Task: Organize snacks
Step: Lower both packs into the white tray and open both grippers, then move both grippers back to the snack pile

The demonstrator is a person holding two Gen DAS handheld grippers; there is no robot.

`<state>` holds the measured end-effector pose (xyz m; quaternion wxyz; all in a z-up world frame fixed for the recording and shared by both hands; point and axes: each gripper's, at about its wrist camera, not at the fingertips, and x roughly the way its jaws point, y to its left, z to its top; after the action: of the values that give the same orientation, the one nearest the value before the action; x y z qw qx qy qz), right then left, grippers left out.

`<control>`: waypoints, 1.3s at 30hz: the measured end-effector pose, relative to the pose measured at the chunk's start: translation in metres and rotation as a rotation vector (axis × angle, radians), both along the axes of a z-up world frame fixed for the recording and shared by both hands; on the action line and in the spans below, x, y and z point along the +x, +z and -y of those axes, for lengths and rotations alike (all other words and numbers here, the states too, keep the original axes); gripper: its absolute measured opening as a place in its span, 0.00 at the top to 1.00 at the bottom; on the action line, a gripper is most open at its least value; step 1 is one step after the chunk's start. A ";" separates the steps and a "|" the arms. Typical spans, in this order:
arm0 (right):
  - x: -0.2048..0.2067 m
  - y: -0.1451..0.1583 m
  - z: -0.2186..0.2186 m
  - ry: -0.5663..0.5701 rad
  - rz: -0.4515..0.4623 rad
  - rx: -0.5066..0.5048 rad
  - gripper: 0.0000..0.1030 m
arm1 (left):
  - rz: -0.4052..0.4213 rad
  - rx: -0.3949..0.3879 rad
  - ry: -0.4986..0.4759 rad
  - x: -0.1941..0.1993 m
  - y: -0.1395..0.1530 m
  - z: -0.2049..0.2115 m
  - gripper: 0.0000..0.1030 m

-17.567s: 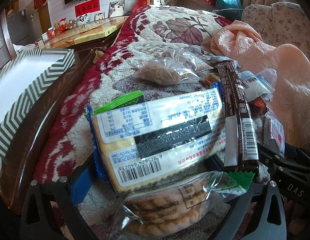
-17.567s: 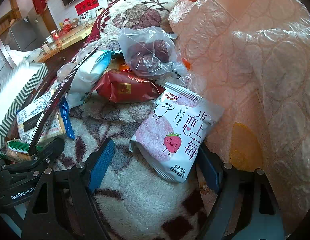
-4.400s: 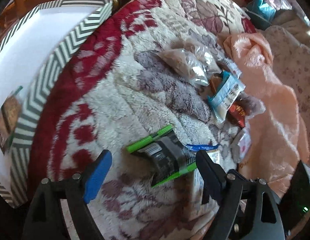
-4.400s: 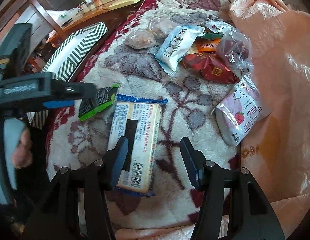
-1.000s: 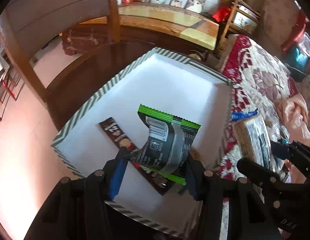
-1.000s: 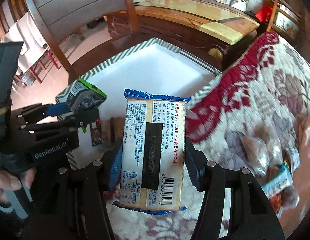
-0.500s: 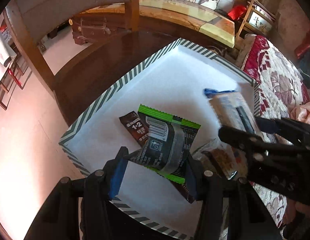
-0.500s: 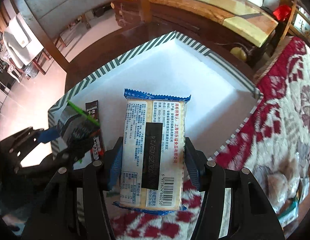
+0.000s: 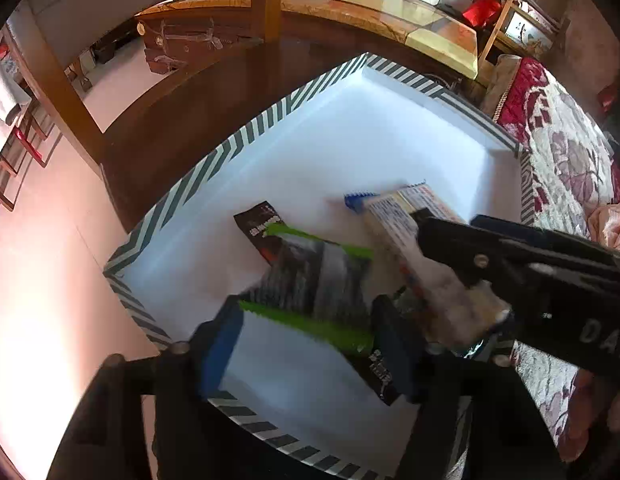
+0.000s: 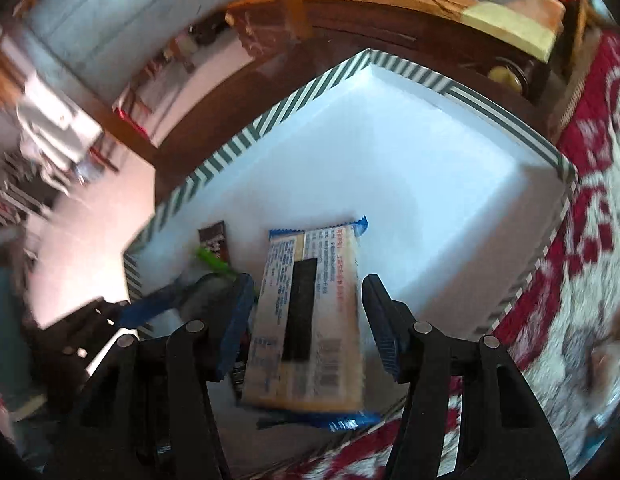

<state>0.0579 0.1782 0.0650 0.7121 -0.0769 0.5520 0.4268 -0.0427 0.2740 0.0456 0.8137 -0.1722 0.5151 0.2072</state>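
Note:
A white box with a striped rim [image 9: 246, 136] [image 10: 238, 148] stands on a dark wooden table. In the left wrist view my left gripper [image 9: 310, 340] is open over the box, and the green-edged dark packet [image 9: 314, 284] lies loose between its jaws on the brown bar [image 9: 258, 228]. My right gripper [image 10: 308, 320] is open too; the blue-edged cracker pack [image 10: 310, 316] drops from it into the box, and it shows beside the right gripper's arm in the left wrist view [image 9: 406, 216]. The brown bar [image 10: 214, 242] lies in the box's left part.
The red and cream patterned blanket [image 9: 566, 152] [image 10: 590, 240] lies right of the box. A wooden chair [image 9: 266, 4] and a glass-topped table [image 9: 390, 4] stand beyond the dark table. The floor [image 9: 42, 280] is to the left.
Both grippers have opened over the box. The green-edged packet and the cracker pack have left the jaws and are falling or lying inside the box.

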 end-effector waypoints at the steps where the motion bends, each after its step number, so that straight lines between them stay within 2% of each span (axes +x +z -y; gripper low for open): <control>1: -0.001 0.002 0.003 -0.008 0.003 0.003 0.45 | 0.004 0.003 0.002 0.000 0.001 0.000 0.27; 6: -0.013 0.017 0.025 -0.021 0.048 0.027 0.45 | 0.025 0.008 0.014 -0.006 0.009 0.004 0.20; 19: -0.028 0.023 0.126 -0.179 0.064 0.055 0.45 | 0.085 0.073 -0.100 -0.002 0.040 0.059 0.19; 28: -0.029 0.013 0.214 -0.321 0.078 0.019 0.45 | 0.084 0.020 -0.217 0.013 0.039 0.110 0.18; 34: -0.025 -0.004 0.281 -0.445 0.048 -0.014 0.45 | 0.064 -0.023 -0.318 0.031 0.030 0.153 0.18; 39: -0.025 -0.011 0.319 -0.519 0.031 -0.020 0.45 | 0.046 -0.036 -0.378 0.047 0.025 0.182 0.18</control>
<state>0.0331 -0.1409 0.0540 0.8053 0.0537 0.5467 0.2230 0.0047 0.0916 0.0703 0.8464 -0.0915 0.5233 0.0375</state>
